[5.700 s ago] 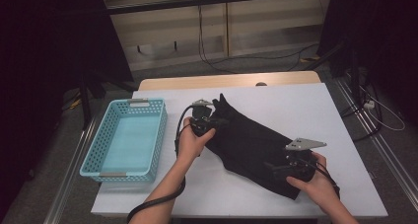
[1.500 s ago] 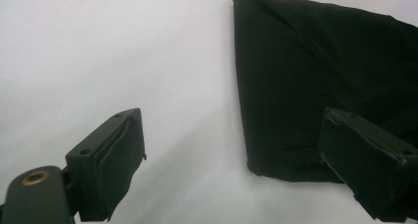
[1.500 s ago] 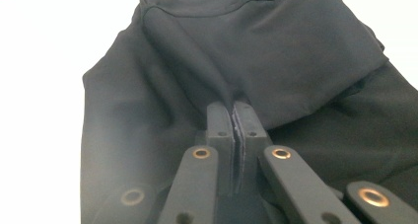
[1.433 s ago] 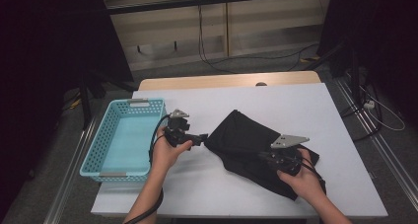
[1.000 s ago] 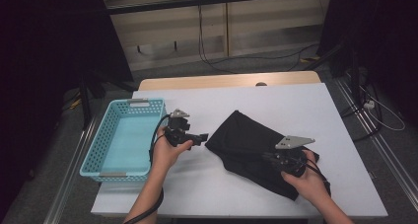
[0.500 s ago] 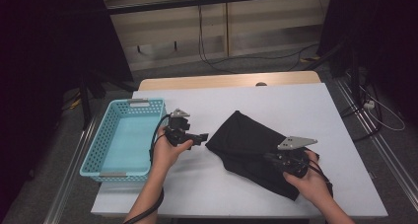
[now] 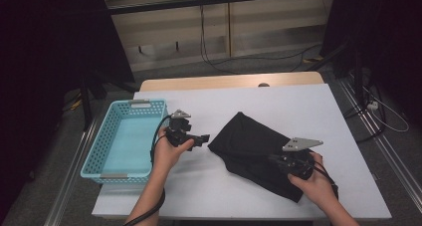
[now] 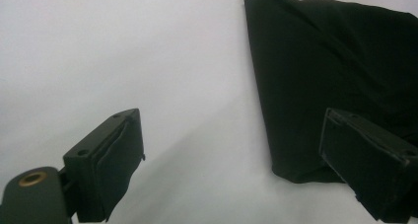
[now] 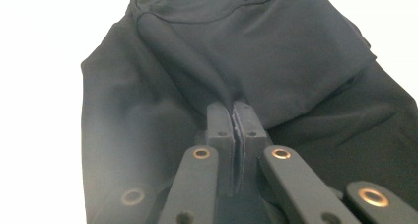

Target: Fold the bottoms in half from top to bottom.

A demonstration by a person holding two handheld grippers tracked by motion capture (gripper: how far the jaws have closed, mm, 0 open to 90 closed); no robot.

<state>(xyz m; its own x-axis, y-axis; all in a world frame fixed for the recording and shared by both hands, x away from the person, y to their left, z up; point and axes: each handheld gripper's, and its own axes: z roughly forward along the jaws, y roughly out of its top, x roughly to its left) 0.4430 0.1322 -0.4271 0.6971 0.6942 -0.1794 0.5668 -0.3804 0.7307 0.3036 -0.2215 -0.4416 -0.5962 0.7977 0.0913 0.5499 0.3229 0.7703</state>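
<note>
Moved: left gripper [image 7: 201, 138] off the cloth, now at its 9 o'clock, jaws spread, empty. Right gripper [image 9: 235, 116], nearest: jaws pinching a fold. Black cloth [image 7: 254, 146]: folded over at table [image 7: 298, 101] centre-right; soft, light, limp. Grip the far free corner. Blue basket [image 7: 102, 156]: 9 o'clock.

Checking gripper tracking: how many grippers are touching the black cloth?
1. The right gripper is shut on a fold of the black cloth. The left gripper is open over the bare table, clear of it.
</note>
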